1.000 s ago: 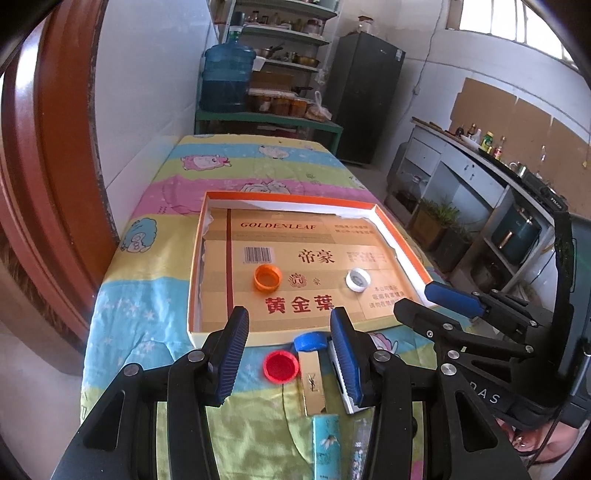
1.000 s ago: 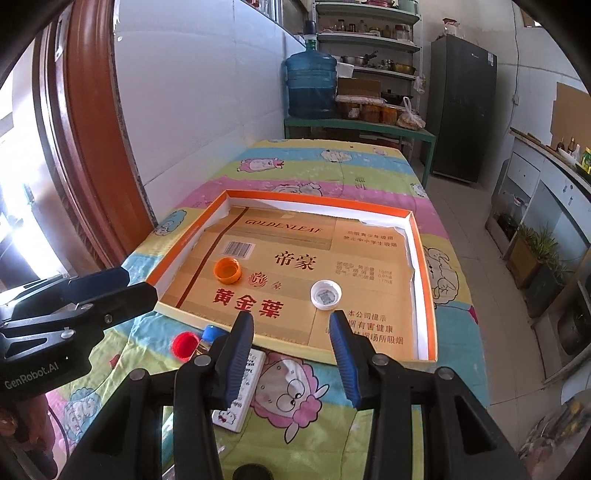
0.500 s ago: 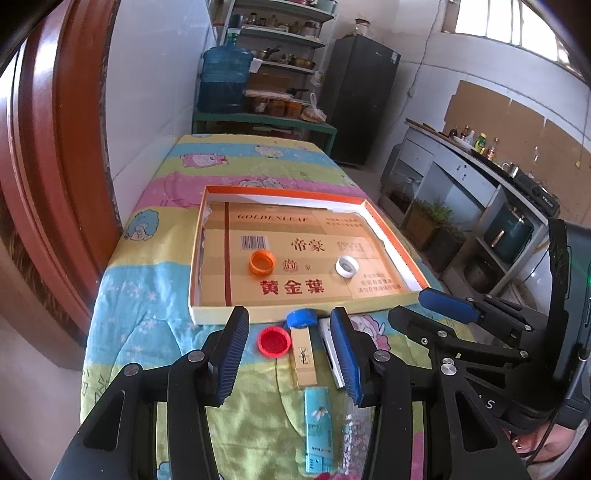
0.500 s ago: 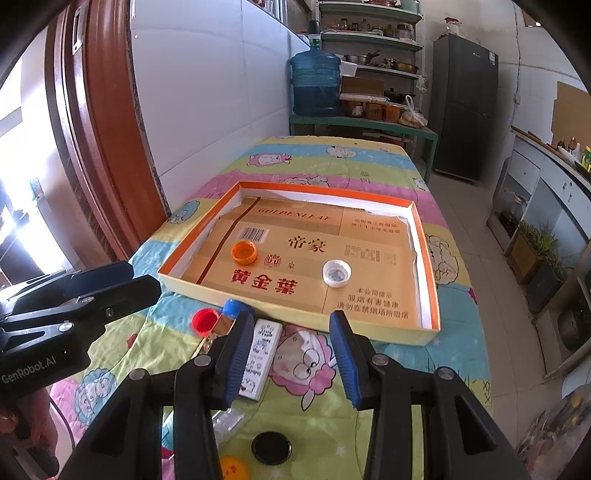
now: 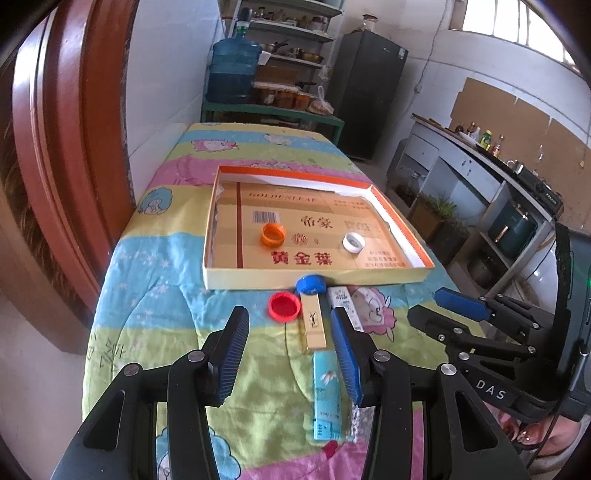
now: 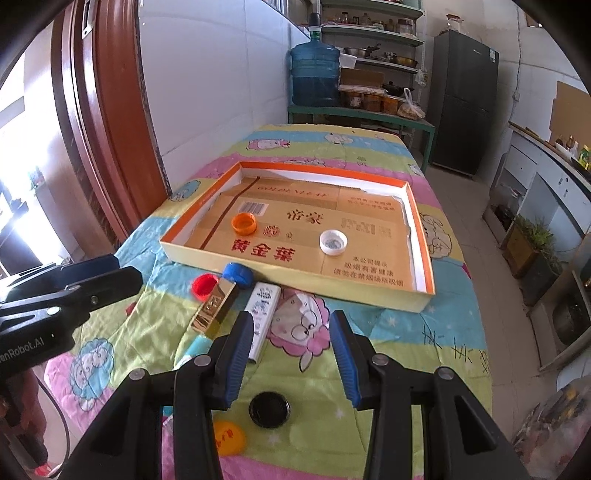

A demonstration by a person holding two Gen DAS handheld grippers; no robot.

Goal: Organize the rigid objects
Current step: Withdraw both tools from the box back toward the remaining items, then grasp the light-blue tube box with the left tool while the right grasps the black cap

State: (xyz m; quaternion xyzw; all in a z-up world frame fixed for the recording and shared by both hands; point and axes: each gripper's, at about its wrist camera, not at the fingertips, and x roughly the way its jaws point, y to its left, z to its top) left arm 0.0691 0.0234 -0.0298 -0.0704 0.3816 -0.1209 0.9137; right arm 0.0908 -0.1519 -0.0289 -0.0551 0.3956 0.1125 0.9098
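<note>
The tray (image 5: 303,283) reads "GOLDENLEAF"; just before it, both the left gripper (image 5: 288,354) and right gripper (image 6: 291,354) gape empty.

A desk (image 6: 369,155) under a pastel cartoon quilt stands against a white wall (image 6: 221,92), beside a red-brown door frame (image 6: 110,129). Behind it a green bench (image 6: 362,114) carries a blue water jug (image 6: 314,74), with cluttered shelves (image 6: 373,40) above and a black fridge (image 6: 465,103) alongside. A grey counter (image 5: 476,162) runs along the right wall, with daylight from high windows (image 5: 517,22).
</note>
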